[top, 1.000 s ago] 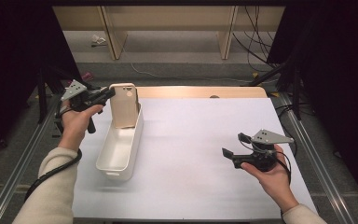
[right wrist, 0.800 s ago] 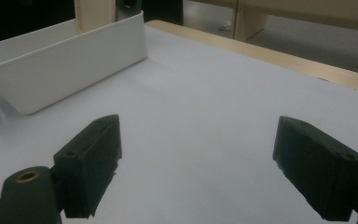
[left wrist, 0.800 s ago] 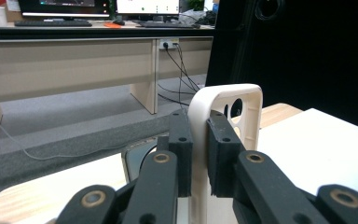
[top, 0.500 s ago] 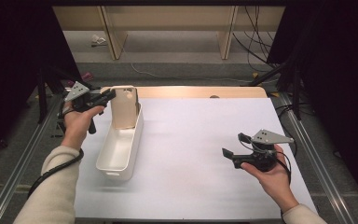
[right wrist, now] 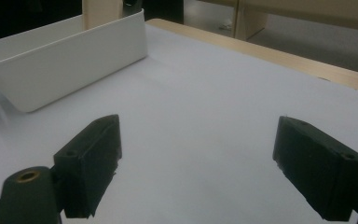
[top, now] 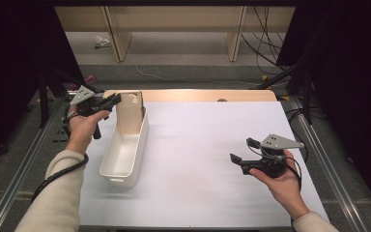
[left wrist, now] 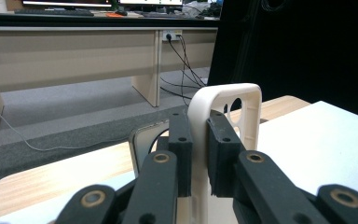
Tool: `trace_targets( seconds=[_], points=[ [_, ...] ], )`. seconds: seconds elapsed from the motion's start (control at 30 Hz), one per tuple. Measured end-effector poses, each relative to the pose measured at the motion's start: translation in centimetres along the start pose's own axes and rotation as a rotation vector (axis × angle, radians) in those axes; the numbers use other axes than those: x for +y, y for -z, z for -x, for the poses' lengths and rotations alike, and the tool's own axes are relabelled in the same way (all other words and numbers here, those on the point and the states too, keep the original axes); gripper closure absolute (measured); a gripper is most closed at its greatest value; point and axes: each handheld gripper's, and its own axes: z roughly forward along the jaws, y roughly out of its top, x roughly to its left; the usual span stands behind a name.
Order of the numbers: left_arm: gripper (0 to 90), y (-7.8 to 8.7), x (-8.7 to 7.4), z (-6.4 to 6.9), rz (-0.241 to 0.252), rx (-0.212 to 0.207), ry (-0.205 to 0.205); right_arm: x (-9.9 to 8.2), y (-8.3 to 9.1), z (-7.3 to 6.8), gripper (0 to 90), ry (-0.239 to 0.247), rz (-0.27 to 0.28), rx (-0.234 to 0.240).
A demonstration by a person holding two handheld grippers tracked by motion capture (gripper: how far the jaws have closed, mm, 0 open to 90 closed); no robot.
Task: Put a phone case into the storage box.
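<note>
Your left gripper (top: 113, 100) is clamped on the edge of the beige phone case (top: 129, 112), which stands upright in the far end of the white bin (top: 121, 159). Your right gripper (top: 244, 153) hovers wide open above the white table (top: 198, 145).

Cream-beige phone case (top: 130, 112), pinched by the black left gripper (top: 110, 102). Plain white bin (top: 123, 155), set on a white table (top: 207, 145) edged in light wood. Black right gripper (top: 244, 155) too, topped by a grey plate (top: 281, 141). Cream sleeves (top: 58, 193).
</note>
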Motion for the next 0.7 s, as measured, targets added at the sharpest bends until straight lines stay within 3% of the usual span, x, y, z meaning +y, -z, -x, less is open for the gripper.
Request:
trace_targets(
  seconds=[0.7],
  points=[
    [81.4,-1.01,-0.92,-0.56,-0.019,0.005,0.015,0.00,-0.01,-0.03,16.2,0.004,-0.002,-0.002]
  ],
)
